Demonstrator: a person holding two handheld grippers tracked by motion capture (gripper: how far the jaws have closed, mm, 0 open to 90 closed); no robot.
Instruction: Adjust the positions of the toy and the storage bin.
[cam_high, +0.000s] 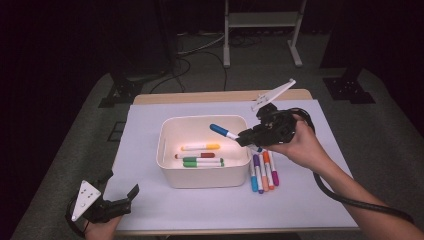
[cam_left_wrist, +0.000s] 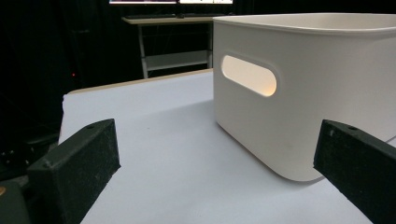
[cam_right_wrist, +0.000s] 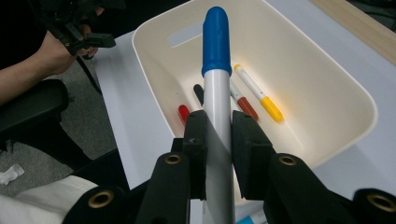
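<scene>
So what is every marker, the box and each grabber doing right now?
Blue-capped marker: capped, clamped in the right gripper, held over the bin.
White bin: upright, open-topped, markers inside.
Markers in the bin: capped, lying flat.
Markers on the table: capped, lying side by side right of the bin.
Left gripper: open, holding nothing, near the table's front left corner.

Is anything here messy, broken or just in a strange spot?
Nothing looks damaged or spilled. Four markers lie neatly side by side on the table right of the bin, others lie inside it, and the right claw holds a blue marker above the bin. The left claw sits idle and open.
</scene>
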